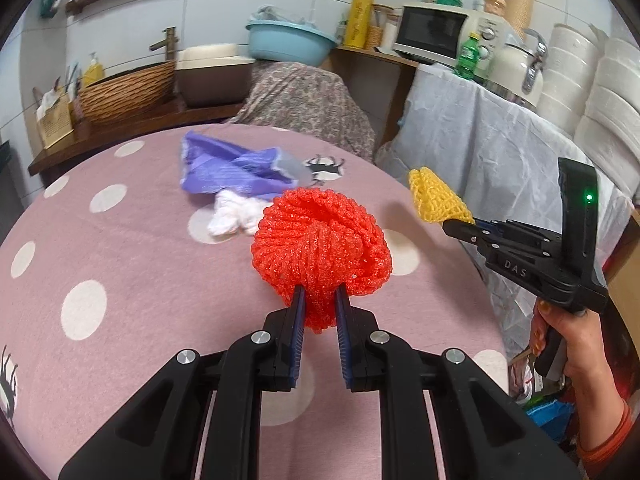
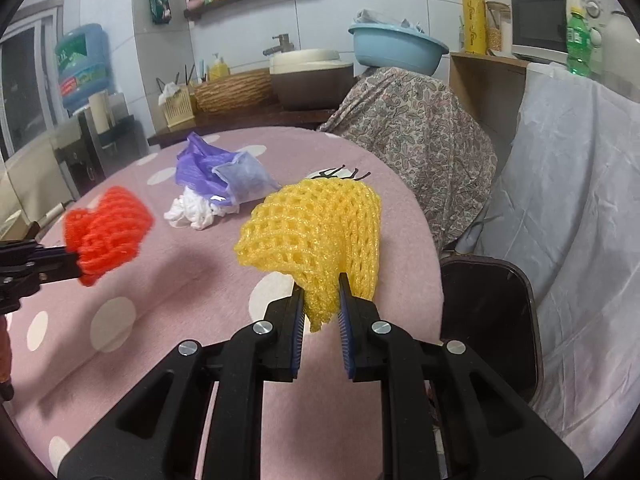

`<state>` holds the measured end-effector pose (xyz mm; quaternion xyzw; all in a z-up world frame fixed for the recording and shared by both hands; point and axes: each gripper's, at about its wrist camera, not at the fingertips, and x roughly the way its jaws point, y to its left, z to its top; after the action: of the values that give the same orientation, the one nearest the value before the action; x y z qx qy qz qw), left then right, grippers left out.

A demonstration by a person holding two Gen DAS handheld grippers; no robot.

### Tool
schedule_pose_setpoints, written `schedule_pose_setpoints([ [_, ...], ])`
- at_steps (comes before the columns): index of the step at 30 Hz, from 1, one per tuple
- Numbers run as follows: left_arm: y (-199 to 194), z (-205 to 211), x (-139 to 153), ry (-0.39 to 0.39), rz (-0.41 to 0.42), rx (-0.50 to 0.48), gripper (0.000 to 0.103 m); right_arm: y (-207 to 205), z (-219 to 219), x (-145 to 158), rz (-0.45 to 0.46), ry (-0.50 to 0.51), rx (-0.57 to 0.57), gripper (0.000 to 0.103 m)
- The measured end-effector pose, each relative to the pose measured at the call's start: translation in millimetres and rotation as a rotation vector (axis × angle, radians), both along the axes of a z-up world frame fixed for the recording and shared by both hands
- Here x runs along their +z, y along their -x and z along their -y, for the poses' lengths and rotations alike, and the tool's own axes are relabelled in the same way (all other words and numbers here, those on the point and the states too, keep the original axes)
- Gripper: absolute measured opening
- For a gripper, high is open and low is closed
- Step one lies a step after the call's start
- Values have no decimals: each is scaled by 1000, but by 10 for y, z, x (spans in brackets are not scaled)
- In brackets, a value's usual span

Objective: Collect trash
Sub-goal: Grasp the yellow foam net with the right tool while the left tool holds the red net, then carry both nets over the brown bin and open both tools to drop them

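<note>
My left gripper is shut on a red foam fruit net and holds it above the pink dotted tablecloth. My right gripper is shut on a yellow foam net near the table's right edge. In the left wrist view the right gripper shows at the right with the yellow net. In the right wrist view the left gripper shows at the left with the red net. A purple plastic bag, a grey pouch and crumpled white plastic lie farther back on the table.
A dark bin stands below the table's right edge. A white sheet covers furniture at the right, a patterned cloth covers something behind the table. A counter with a basket, sink and blue basin runs behind.
</note>
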<state>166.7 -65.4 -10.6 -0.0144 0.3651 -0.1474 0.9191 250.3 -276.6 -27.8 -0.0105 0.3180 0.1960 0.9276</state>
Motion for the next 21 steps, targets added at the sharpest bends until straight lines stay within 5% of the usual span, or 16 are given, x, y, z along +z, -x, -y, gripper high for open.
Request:
schedule_pose_setpoints([
  [13, -345, 921, 112, -29, 34, -179, 16, 485, 688, 105, 72, -53, -94, 16],
  [21, -640, 1428, 144, -32, 29, -260, 16, 429, 1283, -87, 31, -92, -217, 16],
])
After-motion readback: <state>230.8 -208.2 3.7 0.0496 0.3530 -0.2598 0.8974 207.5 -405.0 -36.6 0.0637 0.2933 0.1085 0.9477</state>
